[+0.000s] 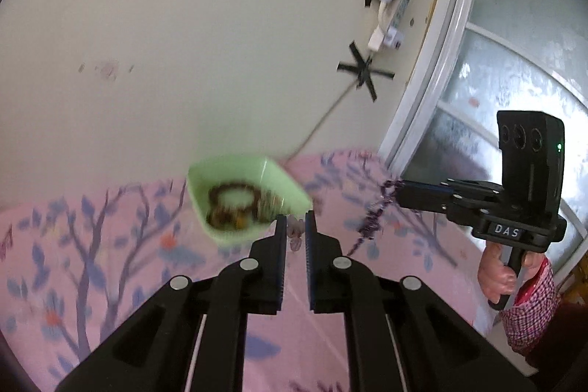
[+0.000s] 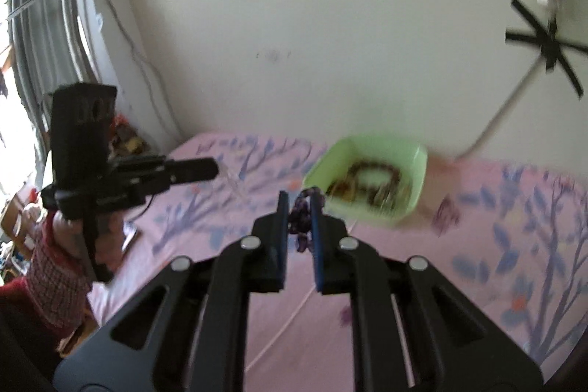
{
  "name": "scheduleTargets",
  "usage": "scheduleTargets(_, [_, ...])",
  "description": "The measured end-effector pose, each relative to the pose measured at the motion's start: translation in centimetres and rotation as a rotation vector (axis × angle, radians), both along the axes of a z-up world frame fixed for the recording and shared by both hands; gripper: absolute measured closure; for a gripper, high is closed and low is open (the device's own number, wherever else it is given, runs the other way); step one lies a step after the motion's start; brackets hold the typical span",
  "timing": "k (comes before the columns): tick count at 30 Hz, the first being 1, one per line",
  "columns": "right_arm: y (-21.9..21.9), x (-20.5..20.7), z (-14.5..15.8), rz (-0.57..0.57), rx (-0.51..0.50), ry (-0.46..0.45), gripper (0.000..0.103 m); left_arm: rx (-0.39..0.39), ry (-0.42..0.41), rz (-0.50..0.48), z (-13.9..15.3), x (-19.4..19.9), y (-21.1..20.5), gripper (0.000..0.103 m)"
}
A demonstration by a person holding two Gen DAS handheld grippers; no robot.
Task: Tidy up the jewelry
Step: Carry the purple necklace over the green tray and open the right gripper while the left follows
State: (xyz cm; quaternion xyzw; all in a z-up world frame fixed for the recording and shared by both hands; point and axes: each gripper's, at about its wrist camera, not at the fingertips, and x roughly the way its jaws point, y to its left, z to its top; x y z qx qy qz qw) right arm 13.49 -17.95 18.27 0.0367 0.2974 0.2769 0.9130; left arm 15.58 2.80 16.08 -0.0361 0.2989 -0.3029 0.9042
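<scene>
The green tray (image 1: 253, 171) is a shallow square dish of smooth, glossy plastic with rounded corners. It stands on the pink bedsheet (image 1: 110, 281), a soft cloth printed with lilac branches and small orange flowers. Inside the tray lies a dark beaded bracelet (image 1: 232, 194) in the form of a ring, together with other small brown and amber pieces that are too blurred to name.

The purple necklace (image 2: 302, 212) is a strand of small, shiny, faceted beads. The right gripper (image 2: 298, 204) grasps it: its two flat black fingers with blue ribbed pads are closed on the strand near their tips, with only a narrow gap that the beads fill. In the left wrist view the same necklace (image 1: 375, 215) hangs from the tips of the right gripper (image 1: 398, 190), and its long axis runs down and to the left, toward the sheet. Its lower end is close to the cloth; I cannot tell if it touches. The necklace is above the bed, to the right of the tray and apart from it.

The left gripper (image 1: 295, 226) holds nothing. Its jaws are released, with a small gap between the ribbed pads, and they point at the near right corner of the tray. Through the gap a pale pink, blurred object (image 1: 294, 234) is seen on the sheet.
</scene>
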Motion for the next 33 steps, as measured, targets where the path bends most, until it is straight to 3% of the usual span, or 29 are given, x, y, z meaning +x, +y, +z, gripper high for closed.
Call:
scheduleTargets(7, [-0.4,7.0,2.7,-0.054,-0.017,-0.025,0.092,0.042,-0.045,0.02,2.4,6.8,-3.3,0.089])
scheduleTargets(10, [-0.2,9.8,1.3,-0.063,-0.031,0.002,0.092,0.042,-0.033,0.046,1.8,9.6,-3.9,0.089])
scheduleTargets(14, [-0.1,12.8,-2.1,-0.064,-0.033,0.054,0.091,0.088,0.038,0.093,-2.0,13.7,-4.8,0.089])
scheduleTargets(16, [0.2,14.1,-4.2,-0.086,-0.062,0.066,0.047,0.125,0.125,0.106,-4.7,15.5,-5.3,0.089])
scheduleTargets(17, [0.2,14.1,-4.9,-0.113,-0.073,0.037,0.019,0.145,0.191,0.11,-6.3,16.3,-5.5,0.089])
scheduleTargets(19, [0.3,13.8,-5.5,-0.128,-0.107,0.003,0.018,0.124,0.249,0.11,-8.2,16.7,-5.5,0.089])
scheduleTargets(21, [-0.2,13.7,-5.9,-0.131,-0.086,0.016,0.018,0.119,0.246,0.117,-8.6,16.3,-5.3,0.089])
scheduleTargets(26, [-2.3,10.9,-6.1,-0.169,0.03,0.039,0.018,0.029,0.174,0.171,-6.8,13.2,-3.7,0.087])
scheduleTargets(29, [-2.8,8.4,-7.4,-0.188,0.08,0.072,0.018,0.025,0.186,0.181,-6.5,11.1,-3.6,0.085])
scheduleTargets(33, [-2.7,3.2,-10.3,-0.219,0.113,0.129,0.018,0.045,0.131,0.224,-7.1,6.1,-3.2,0.084])
